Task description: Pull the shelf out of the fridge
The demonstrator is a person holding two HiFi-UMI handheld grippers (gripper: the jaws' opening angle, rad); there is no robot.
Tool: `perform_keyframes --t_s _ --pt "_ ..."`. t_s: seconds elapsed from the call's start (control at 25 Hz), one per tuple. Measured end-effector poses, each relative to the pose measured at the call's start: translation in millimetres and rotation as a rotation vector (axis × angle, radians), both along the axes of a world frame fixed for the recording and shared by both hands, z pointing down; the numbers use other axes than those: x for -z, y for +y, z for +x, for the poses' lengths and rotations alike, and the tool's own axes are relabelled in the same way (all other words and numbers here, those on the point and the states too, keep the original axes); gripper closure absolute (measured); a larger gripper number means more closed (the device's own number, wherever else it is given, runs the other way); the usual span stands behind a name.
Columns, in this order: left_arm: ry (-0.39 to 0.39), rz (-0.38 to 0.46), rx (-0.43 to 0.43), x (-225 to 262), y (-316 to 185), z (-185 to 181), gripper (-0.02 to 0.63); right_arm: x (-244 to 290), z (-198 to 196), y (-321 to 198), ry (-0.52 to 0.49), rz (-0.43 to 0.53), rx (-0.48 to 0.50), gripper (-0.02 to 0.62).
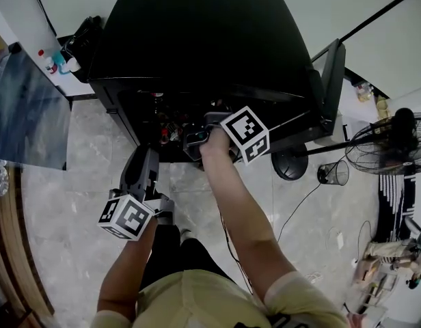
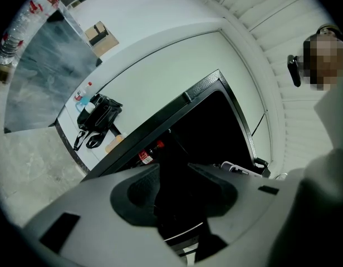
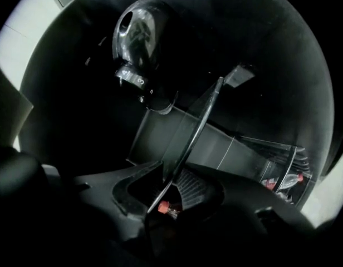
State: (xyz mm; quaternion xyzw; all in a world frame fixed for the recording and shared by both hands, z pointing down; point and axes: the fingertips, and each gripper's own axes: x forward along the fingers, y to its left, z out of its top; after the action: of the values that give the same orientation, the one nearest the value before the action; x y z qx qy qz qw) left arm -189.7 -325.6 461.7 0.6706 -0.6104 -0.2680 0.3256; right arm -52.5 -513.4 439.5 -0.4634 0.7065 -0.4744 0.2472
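The black fridge (image 1: 197, 33) stands open, its door (image 1: 331, 80) swung out to the right. My right gripper (image 1: 197, 139) reaches into the dark cabinet. In the right gripper view the thin glass shelf (image 3: 196, 129) runs edge-on between the two jaws of that gripper (image 3: 174, 185); a slight gap shows beside the ribbed pad (image 3: 194, 185), so the jaws stand open around it. My left gripper (image 1: 143, 157) hangs low in front of the fridge, open and empty, and in its own view this gripper (image 2: 177, 171) points at the fridge (image 2: 216, 121).
A red-capped bottle (image 3: 163, 207) lies below the shelf edge, and more bottles (image 3: 285, 182) sit in the door rack. A black bag (image 1: 80, 43) rests on the white counter at left. A standing fan (image 1: 395, 142) and a small bin (image 1: 333, 173) are at right.
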Motion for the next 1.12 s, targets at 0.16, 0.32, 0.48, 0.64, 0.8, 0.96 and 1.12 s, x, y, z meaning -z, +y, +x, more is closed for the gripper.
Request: perform_keyframes --t_s 0.16,0.32,0.48,0.64,0.8,0.96,1.12 --pt "-0.005 0.019 0.003 4 1 -2 0.466 0 0 1 -0.005 -0.015 0.004 0.512" --pt "0.009 0.025 0.007 8 0 -3 0.466 0 1 8 -0.019 -0.033 0.005 0.515" --pt "0.007 0.041 0.004 14 -2 -3 0.466 -1 3 16 -0.026 -0.044 0.005 0.518" --pt "0.016 0.042 -0.001 20 -5 -4 0.466 -2 5 26 -0.04 -0.059 0.015 0.52" --pt "0.051 0.046 -0.021 23 -12 -3 0.466 -3 7 35 -0.081 -0.078 0.024 0.525" --pt "0.084 0.051 -0.043 27 -22 -1 0.466 -3 8 43 -0.139 -0.106 0.045 0.537" --pt "0.106 0.06 -0.075 29 -32 5 0.459 -2 9 51 -0.136 -0.098 0.058 0.537"
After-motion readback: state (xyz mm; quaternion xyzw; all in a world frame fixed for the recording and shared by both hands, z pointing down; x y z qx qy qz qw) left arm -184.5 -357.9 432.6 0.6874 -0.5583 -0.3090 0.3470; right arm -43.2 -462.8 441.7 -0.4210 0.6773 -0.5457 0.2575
